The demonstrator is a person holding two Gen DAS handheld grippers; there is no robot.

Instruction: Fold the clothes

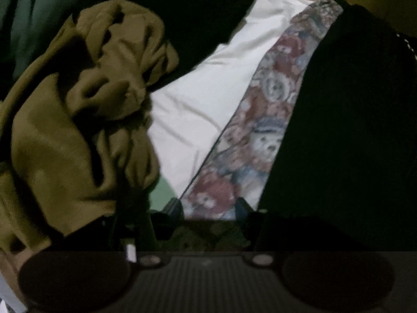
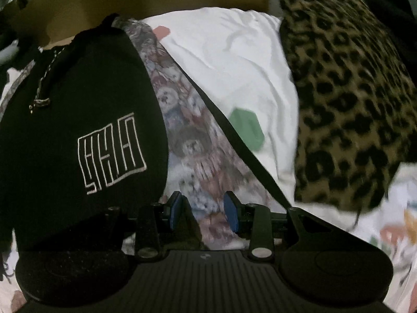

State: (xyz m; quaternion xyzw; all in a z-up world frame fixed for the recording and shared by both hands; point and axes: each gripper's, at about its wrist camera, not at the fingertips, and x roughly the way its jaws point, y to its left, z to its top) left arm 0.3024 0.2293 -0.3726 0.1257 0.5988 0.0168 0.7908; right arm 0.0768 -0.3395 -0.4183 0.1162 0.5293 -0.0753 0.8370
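In the left wrist view a crumpled olive-brown garment (image 1: 86, 104) lies at the left and a black garment (image 1: 351, 130) at the right. Between them run a white sheet (image 1: 208, 91) and a strip of bear-print fabric (image 1: 265, 120). My left gripper (image 1: 208, 206) is dim; its jaws stand apart above the bear print with nothing gripped. In the right wrist view my right gripper (image 2: 203, 211) is open, its blue pads (image 2: 176, 210) apart over the bear-print fabric (image 2: 187, 135). A black hoodie (image 2: 78, 130) with a white logo lies to its left.
A leopard-print garment (image 2: 346, 104) lies at the right on the white sheet (image 2: 234, 65), which bears green and red shapes. A dark band (image 2: 234, 135) edges the bear print. Dark green fabric (image 1: 31, 13) fills the left view's top-left corner.
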